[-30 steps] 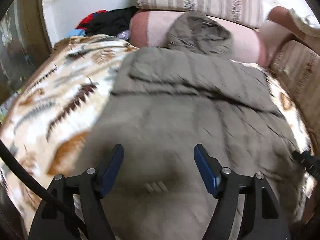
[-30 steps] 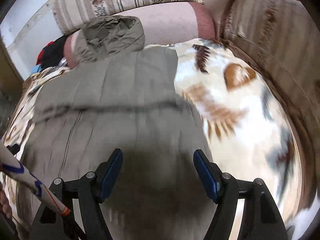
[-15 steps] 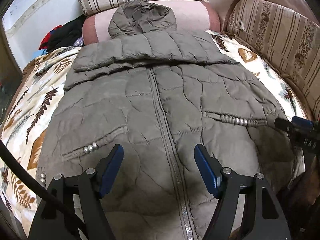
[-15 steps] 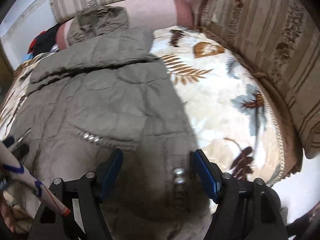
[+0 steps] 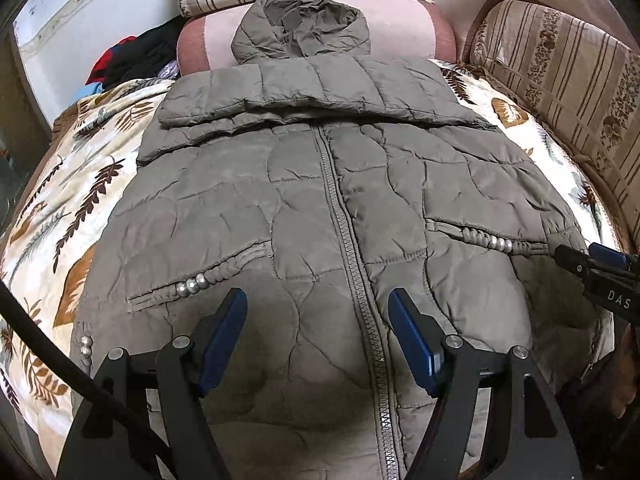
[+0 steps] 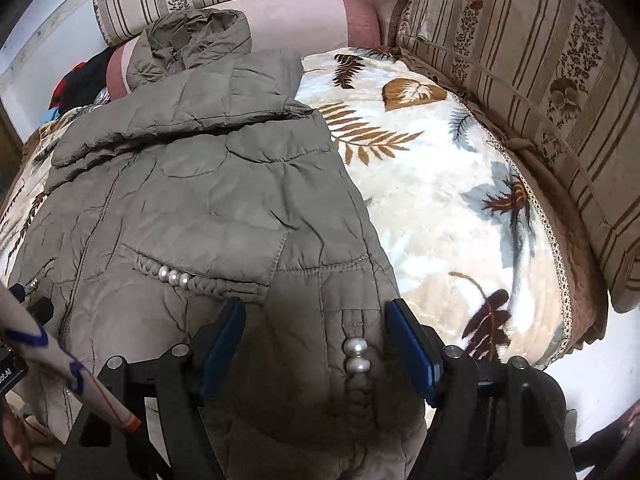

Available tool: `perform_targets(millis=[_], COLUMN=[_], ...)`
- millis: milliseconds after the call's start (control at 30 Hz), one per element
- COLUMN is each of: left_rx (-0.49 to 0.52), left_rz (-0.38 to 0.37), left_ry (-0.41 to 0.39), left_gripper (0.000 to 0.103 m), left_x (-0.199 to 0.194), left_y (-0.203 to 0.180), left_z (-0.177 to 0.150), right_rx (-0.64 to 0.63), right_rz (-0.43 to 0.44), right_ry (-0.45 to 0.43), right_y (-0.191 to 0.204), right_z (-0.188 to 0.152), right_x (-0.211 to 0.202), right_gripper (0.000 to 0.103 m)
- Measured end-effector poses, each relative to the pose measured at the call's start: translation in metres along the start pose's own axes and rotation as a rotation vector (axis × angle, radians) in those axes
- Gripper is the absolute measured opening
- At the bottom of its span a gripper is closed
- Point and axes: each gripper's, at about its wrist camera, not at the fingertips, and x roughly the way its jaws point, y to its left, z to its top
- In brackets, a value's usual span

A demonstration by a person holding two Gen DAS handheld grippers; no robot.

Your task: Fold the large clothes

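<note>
— Where's the jacket [image 5: 304,208]?
— Flat on the blanket [image 6: 432,184], hood [image 5: 300,26] against the bolster [image 5: 396,28] behind. My left claw [image 5: 316,332] hangs over its hem; my right claw [image 6: 314,344] over its right edge.
— Left of the bolster?
— A clothes pile [image 5: 136,56].

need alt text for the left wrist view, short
An olive quilted hooded jacket lies zipped and face up on a leaf-print blanket, its hood against a pink bolster. The left gripper hangs above the hem with its blue jaws open.
</note>
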Motion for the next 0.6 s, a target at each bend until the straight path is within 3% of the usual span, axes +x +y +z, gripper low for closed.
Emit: perform_targets(millis=[267, 600], left_rx=[-0.034, -0.281], left_rz=[0.019, 0.181], left_ry=[-0.024, -0.036], left_gripper=[0.072, 0.072], left_x=[-0.003, -0.006], left_y=[0.018, 0.133], left_z=[0.004, 0.011], right_rx=[0.002, 0.054], right_rz=[-0.006, -0.037], right_ry=[0.002, -0.021], right_y=[-0.001, -0.02], right_z=[0.0, 0.012], right_x=[0.003, 0.005], right_gripper=[0.079, 0.079])
